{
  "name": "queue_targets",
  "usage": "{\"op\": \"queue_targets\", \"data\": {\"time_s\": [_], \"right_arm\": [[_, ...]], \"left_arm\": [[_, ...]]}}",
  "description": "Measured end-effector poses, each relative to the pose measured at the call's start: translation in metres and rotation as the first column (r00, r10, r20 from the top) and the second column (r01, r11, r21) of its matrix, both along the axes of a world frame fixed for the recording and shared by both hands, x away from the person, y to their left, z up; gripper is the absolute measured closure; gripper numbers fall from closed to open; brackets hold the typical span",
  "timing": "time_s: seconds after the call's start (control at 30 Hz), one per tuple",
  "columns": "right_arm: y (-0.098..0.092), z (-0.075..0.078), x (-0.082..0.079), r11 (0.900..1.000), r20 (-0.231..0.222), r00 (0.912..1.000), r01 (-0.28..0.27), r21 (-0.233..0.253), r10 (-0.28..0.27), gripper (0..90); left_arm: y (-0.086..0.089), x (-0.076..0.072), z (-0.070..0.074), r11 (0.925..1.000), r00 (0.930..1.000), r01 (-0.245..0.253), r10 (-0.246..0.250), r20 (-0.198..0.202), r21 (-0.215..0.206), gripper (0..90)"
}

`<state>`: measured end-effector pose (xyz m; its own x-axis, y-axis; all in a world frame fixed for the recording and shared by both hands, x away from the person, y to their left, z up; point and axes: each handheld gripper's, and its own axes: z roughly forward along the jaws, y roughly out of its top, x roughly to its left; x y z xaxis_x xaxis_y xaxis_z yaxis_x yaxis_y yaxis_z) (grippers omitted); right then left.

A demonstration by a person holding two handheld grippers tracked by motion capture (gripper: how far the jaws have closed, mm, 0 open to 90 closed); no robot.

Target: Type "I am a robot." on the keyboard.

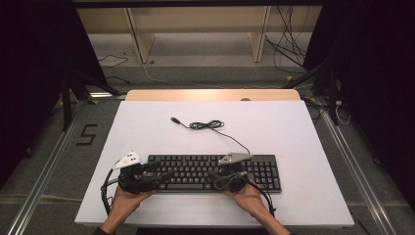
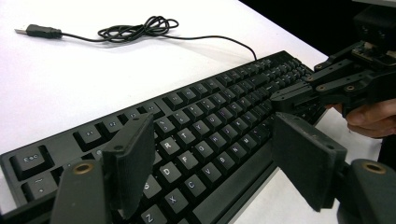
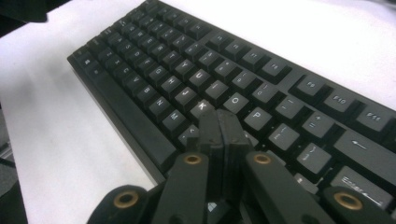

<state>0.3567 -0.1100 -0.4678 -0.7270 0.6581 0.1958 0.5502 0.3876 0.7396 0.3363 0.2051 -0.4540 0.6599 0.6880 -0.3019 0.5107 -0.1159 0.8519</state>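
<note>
Black plastic is what I have to deal with here: a keyboard (image 1: 214, 172) lying flat at the near side of the white counter (image 1: 293, 132), right in front of the hands. My left tool (image 2: 212, 163) is spread wide over the left keys, one jaw above the letter rows and one out past the near edge. My right tool (image 3: 218, 122) is pinched closed with nothing in it, and its tip sits on the keys near the K and the comma.

I think the keyboard is stiff and fairly light, so it should slide easily on the smooth counter. The keys are small and wobbly, and they could pop off if I squeeze them. I would grab the hard frame at the near edge instead.

Farther back, its thin cable (image 1: 210, 125) lies in a loose tangle, soft and floppy. The plug (image 1: 174, 120) rests beyond it, near the middle of the counter.
</note>
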Motion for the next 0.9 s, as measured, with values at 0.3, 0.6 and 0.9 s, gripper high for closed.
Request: {"op": "queue_targets", "data": {"time_s": [0.3,0.6,0.9], "right_arm": [[0.007,-0.007,0.003,0.999,-0.019,0.9997,-0.014,-0.035,0.013,90.0],[0.011,-0.012,0.002,0.998,-0.014,0.9997,-0.021,-0.067,0.02,90.0],[0.01,-0.012,0.001,0.999,-0.02,0.9998,-0.006,-0.04,0.005,84.8]], "left_arm": [[0.002,-0.004,-0.001,1.0,1.0,0.0,0.0,-0.001,-0.006,28.7],[0.001,-0.006,-0.001,0.9999,1.0,0.003,-0.003,0.009,-0.011,27.5],[0.002,-0.008,-0.001,0.9998,0.9998,0.002,-0.002,0.018,-0.018,27.0]]}}
